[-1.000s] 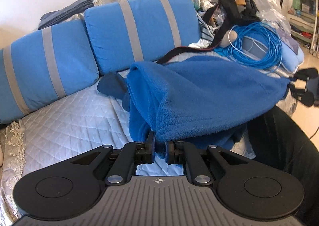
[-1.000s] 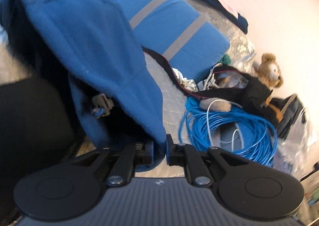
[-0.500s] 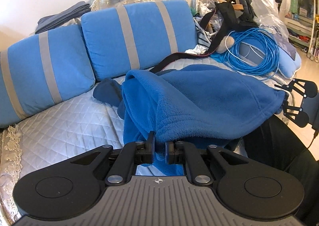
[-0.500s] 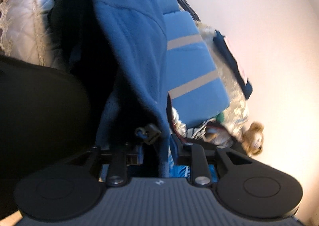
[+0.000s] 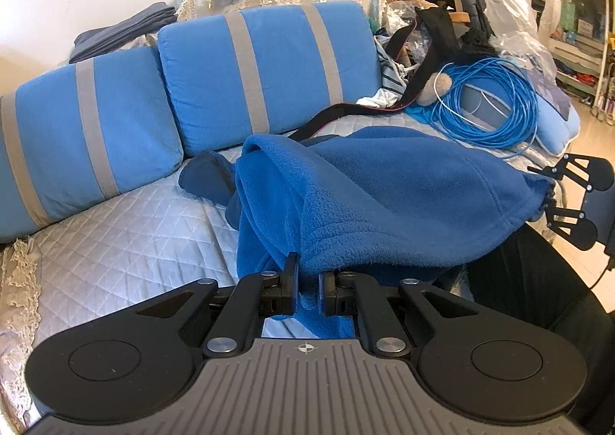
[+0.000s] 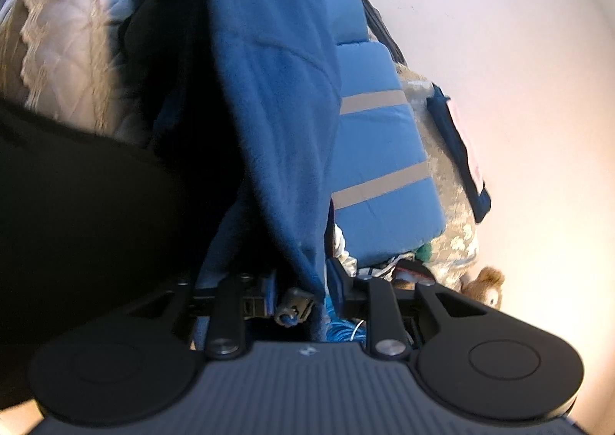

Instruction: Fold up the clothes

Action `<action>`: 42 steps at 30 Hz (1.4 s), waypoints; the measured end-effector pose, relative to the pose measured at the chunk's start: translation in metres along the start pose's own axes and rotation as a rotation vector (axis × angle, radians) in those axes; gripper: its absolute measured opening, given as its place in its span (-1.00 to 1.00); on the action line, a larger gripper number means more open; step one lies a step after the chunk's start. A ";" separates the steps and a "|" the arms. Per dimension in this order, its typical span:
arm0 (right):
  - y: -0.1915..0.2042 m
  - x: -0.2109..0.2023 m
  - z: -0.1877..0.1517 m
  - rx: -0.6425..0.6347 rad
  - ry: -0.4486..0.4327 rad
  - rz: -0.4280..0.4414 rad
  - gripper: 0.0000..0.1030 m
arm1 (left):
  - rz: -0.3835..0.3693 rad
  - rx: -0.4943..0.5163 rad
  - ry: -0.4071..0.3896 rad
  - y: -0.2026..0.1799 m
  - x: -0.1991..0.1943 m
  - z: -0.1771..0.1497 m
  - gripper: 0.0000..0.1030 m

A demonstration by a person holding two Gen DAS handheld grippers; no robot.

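Right gripper (image 6: 301, 291) rolled, fleece (image 6: 276, 97) between

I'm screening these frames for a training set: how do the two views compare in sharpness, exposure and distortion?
Left wrist view: sharp and evenly lit, the fleece texture crisp, fisheye bending the cushions. Right wrist view: tilted, soft with blur, the wall washed out to pinkish white, the lower left nearly black, the fleece dim.

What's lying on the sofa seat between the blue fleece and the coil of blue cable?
In the left wrist view, only a narrow strip of quilted seat cover separates the fleece from the cable coil, with a black strap crossing it.
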State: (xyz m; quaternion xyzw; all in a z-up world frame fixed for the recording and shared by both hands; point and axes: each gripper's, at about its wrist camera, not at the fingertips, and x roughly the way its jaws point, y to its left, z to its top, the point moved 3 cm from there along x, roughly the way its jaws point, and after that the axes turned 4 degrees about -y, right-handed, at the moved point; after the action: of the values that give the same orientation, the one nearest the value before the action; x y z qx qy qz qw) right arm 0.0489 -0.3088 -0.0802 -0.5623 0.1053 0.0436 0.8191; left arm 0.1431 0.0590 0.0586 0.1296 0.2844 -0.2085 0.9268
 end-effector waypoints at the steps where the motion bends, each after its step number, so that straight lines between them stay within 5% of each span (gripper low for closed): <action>1: -0.003 -0.001 0.002 0.023 0.004 0.003 -0.15 | -0.001 0.000 0.000 0.000 0.000 0.000 -0.83; 7: -0.019 0.005 0.007 0.092 0.049 -0.010 -0.24 | -0.002 0.006 0.001 -0.001 0.001 0.000 -0.83; 9: -0.024 0.007 0.007 0.122 0.069 0.008 -0.79 | 0.003 0.008 0.002 -0.001 0.002 -0.001 -0.83; 16: -0.081 0.017 0.014 0.305 0.110 -0.024 -0.81 | 0.025 0.003 -0.003 -0.008 0.005 -0.003 -0.74; 22: -0.170 0.032 0.022 0.533 0.084 -0.038 -0.81 | 0.062 -0.030 -0.071 -0.018 0.010 -0.001 -0.13; 29: -0.233 0.039 0.042 0.515 0.022 -0.109 -0.81 | 0.079 -0.070 -0.128 -0.046 0.024 -0.003 -0.07; 35: -0.280 0.048 0.041 0.570 0.019 -0.143 -0.82 | 0.162 -0.067 -0.184 -0.069 0.037 -0.006 -0.07; 42: -0.292 0.057 0.023 0.624 0.056 -0.159 -0.82 | 0.365 -0.029 -0.217 -0.074 0.052 -0.009 0.05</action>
State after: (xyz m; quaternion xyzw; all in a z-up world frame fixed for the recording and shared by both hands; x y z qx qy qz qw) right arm 0.1624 -0.3960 0.1819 -0.2917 0.0918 -0.0703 0.9495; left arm 0.1439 -0.0194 0.0118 0.1424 0.1578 -0.0459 0.9761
